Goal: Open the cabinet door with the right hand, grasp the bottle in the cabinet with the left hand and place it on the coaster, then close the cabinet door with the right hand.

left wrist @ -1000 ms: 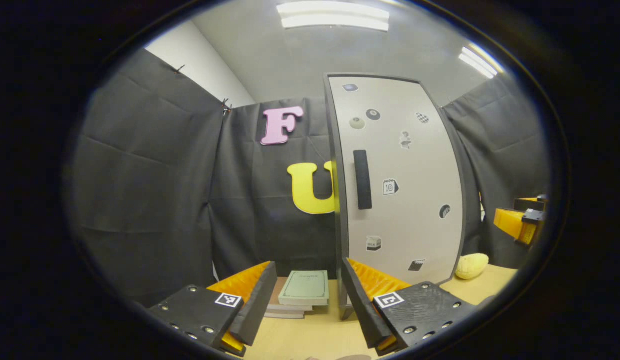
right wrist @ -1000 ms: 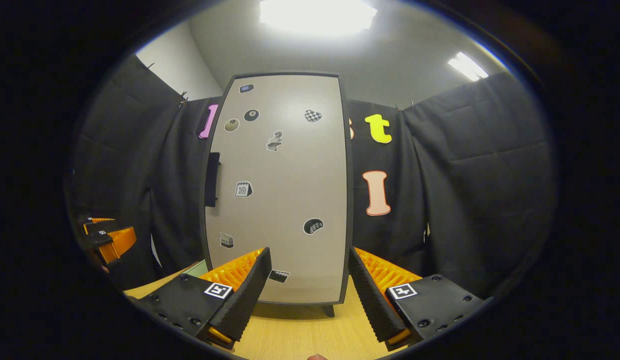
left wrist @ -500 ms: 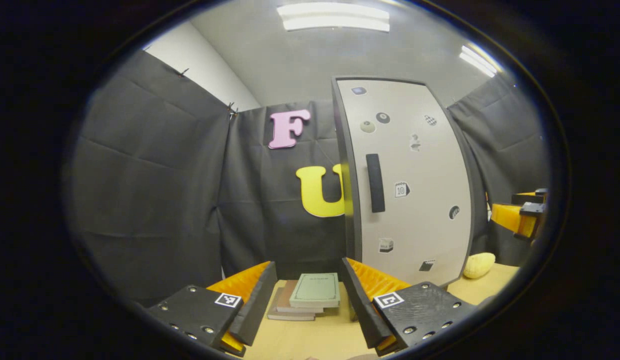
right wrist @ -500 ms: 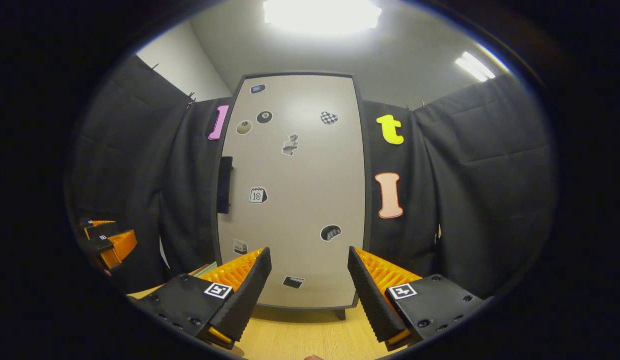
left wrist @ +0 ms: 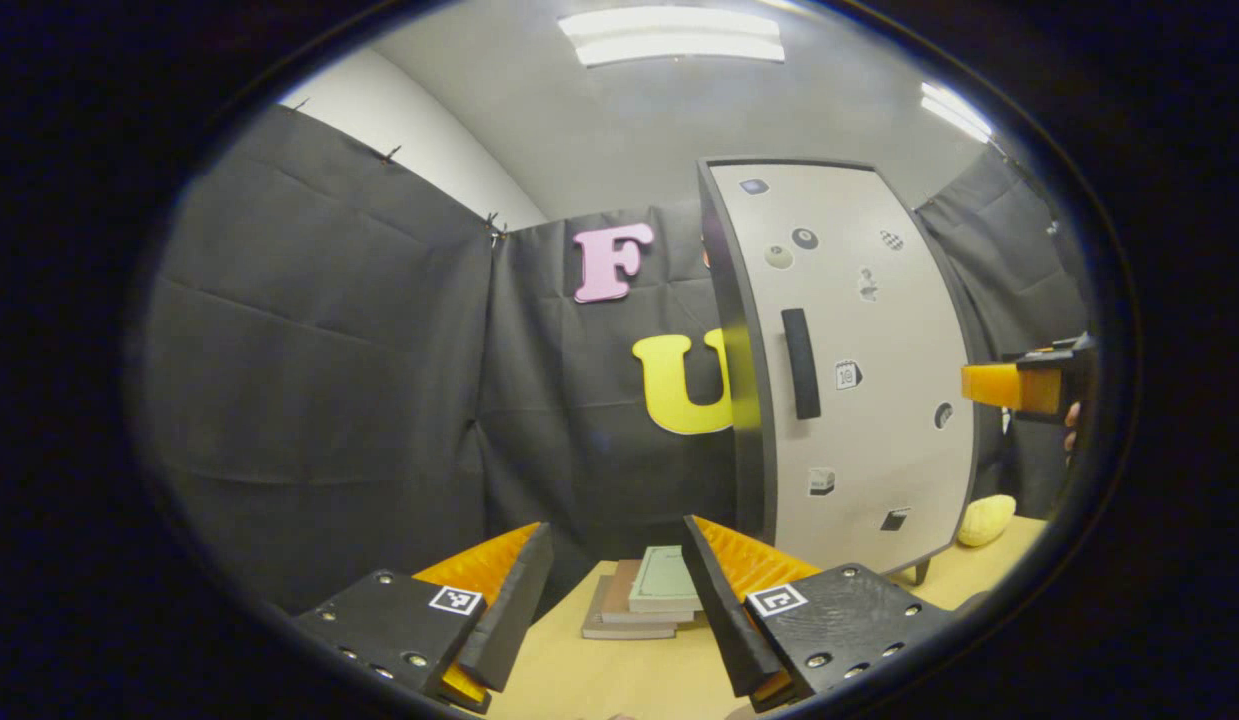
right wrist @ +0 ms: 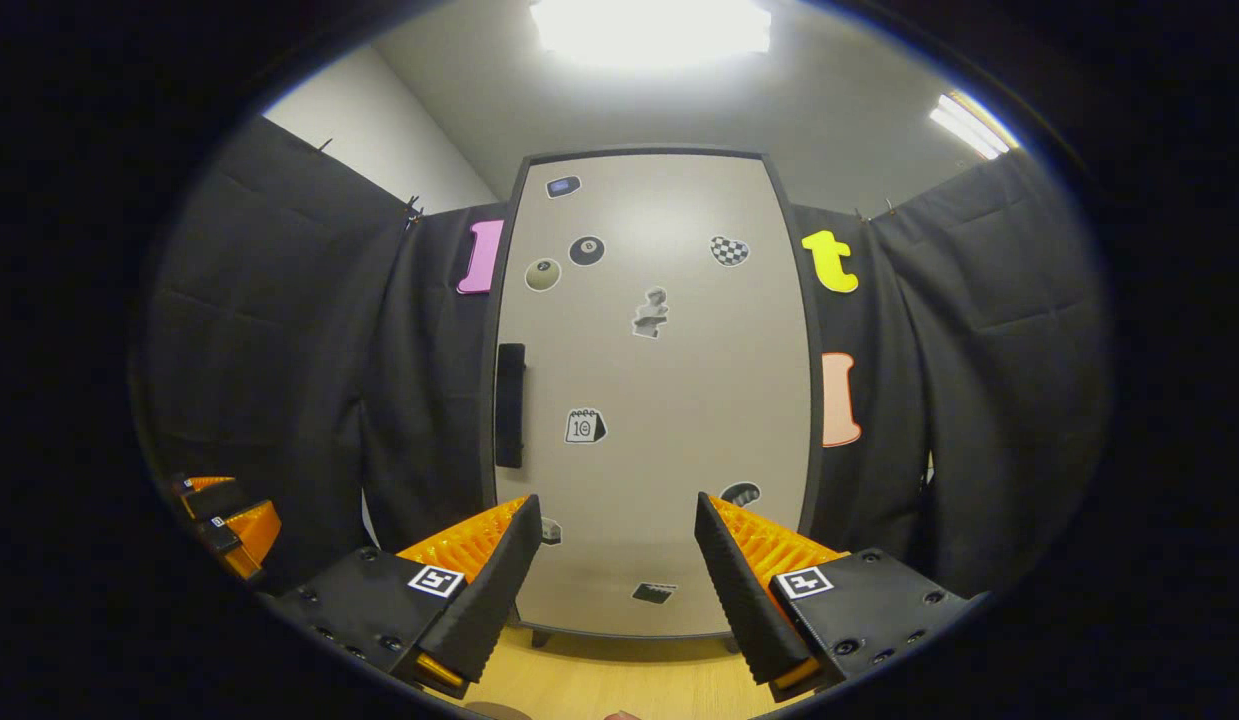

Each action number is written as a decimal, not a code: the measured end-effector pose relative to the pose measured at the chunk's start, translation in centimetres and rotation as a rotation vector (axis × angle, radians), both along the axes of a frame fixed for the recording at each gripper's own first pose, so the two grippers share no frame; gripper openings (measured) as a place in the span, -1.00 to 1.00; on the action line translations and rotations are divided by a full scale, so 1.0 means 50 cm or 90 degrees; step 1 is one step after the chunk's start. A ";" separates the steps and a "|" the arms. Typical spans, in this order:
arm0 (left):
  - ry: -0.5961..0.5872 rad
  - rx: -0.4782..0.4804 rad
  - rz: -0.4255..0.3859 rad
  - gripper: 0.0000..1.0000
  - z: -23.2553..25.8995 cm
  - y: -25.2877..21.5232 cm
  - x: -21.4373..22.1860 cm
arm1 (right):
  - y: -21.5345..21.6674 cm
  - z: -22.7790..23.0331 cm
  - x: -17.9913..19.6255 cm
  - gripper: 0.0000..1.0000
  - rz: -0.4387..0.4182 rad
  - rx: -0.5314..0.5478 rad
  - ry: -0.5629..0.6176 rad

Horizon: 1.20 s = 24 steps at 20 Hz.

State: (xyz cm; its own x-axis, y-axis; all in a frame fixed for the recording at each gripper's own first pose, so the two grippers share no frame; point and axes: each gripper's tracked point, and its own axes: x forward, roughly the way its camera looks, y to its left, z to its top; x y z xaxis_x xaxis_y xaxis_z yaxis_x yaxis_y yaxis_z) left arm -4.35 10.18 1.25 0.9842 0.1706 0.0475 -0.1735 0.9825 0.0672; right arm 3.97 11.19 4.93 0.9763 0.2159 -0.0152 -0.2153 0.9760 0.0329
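The right gripper hangs empty above the pale wooden bench, fingers spread. Ahead stands the tall grey cabinet door, shut, its black vertical handle up and to the gripper's left. The left gripper is likewise spread and empty. The bottle presumably sits hidden behind the door. Approaching off-line, the fingers could miss the slim handle and shove the cabinet.

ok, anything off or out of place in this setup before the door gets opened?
Nothing stands out. The cabinet door sits shut and square, handle intact. The stack of books lies slightly fanned but tidy on the table. Both claws, left and right, are open and empty.
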 end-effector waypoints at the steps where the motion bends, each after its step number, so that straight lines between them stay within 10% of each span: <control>1: 0.000 0.006 0.010 0.61 -0.001 0.016 -0.008 | 0.013 0.010 0.008 0.93 0.007 0.004 -0.002; 24: 0.065 0.022 0.183 0.61 -0.113 0.350 -0.153 | 0.254 0.056 0.251 0.81 0.045 0.007 0.039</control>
State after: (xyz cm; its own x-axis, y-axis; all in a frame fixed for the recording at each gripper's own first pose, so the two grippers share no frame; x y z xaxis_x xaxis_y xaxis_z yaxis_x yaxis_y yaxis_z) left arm -12.02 27.66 -4.38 0.8960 0.4423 -0.0386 -0.4342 0.8911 0.1319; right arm 16.52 23.91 7.73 0.9561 0.2842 -0.0716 -0.2803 0.9581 0.0591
